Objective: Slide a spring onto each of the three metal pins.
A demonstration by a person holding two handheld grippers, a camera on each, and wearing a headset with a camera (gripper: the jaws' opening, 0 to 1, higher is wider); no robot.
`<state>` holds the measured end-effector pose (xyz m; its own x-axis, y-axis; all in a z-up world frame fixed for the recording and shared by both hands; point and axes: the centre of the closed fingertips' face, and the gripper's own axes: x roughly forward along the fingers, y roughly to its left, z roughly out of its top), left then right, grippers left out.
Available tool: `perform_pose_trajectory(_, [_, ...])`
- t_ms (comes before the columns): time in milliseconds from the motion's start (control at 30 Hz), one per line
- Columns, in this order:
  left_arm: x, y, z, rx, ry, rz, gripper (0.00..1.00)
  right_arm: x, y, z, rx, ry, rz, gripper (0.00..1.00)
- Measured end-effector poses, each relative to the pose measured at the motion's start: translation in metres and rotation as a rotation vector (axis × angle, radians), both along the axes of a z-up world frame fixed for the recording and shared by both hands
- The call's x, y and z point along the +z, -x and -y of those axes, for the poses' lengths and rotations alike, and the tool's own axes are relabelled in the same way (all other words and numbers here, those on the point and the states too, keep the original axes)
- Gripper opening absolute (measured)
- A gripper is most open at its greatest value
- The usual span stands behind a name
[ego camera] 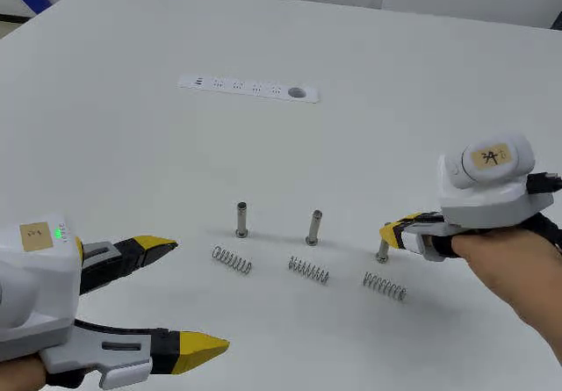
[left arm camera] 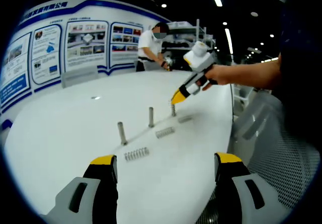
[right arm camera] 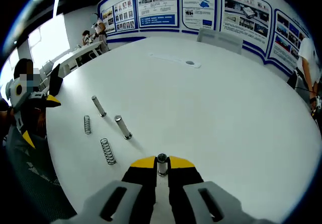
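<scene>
The right gripper (right arm camera: 162, 162) had its jaws closed on the right pin (ego camera: 383, 252), the left gripper (ego camera: 198, 296) gaped empty at 8 o'clock, and three springs (ego camera: 308, 270) lay on the counter (ego camera: 369, 145) at 6 o'clock of their pins (ego camera: 314, 227), probably light, squashy, roll-prone, best pinched gently mid-coil.

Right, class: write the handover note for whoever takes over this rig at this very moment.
Left gripper: open, empty, above the table near the left spring.
Right gripper: shut on the right pin, which stands upright.
Left pin and middle pin stand bare; middle spring and right spring lie before theirs.
Done: no spring fitted. Left: all three.
</scene>
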<state>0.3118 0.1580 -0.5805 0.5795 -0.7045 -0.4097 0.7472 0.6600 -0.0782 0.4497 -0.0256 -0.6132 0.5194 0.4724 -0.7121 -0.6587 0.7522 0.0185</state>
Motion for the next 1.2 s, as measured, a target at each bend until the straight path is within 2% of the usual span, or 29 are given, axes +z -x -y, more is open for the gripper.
perform_pose_trajectory(433, [0.0, 0.0, 0.001, -0.002, -0.003, 0.0, 0.8, 0.0, 0.005, 0.001, 0.038, 0.03, 0.031, 0.09])
perform_pose_trajectory(900, [0.001, 0.001, 0.0, 0.003, 0.006, 0.003, 0.8, -0.004, 0.009, 0.005, 0.063, 0.047, 0.024, 0.13])
perform_pose_trajectory(1200, [-0.002, 0.003, 0.005, -0.021, 0.004, -0.008, 0.8, -0.009, 0.019, 0.013, 0.065, 0.045, -0.001, 0.14])
